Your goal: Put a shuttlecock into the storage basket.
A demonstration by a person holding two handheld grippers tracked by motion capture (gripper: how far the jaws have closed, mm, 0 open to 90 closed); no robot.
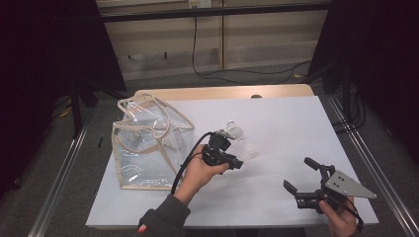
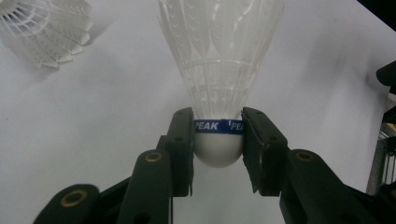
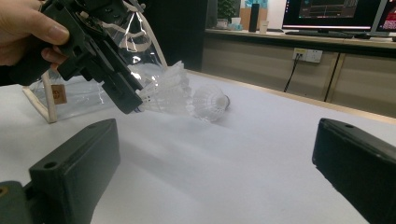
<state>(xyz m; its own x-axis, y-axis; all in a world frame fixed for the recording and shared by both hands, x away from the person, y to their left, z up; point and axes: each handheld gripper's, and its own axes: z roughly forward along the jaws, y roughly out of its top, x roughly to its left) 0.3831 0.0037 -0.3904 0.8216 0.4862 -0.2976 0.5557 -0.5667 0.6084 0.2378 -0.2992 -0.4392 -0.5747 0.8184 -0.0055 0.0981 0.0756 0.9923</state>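
A white shuttlecock [image 2: 219, 70] with a blue band on its cork sits between the pads of my left gripper [image 2: 218, 133], which is shut on the cork. In the high view this gripper [image 1: 239, 164] hovers a little above the middle of the white table, with the held shuttlecock [image 1: 250, 152] pointing away to the right. A second shuttlecock [image 1: 234, 130] lies on its side on the table just behind, also seen as the loose shuttlecock [image 2: 49, 28]. My right gripper [image 1: 300, 176] stands open with nothing in it at the front right.
A clear plastic bag [image 1: 148, 143] with beige trim and handles stands open at the table's left side. The white table sheet [image 1: 276, 128] reaches to a wooden back edge. Metal rails run along both sides of the table.
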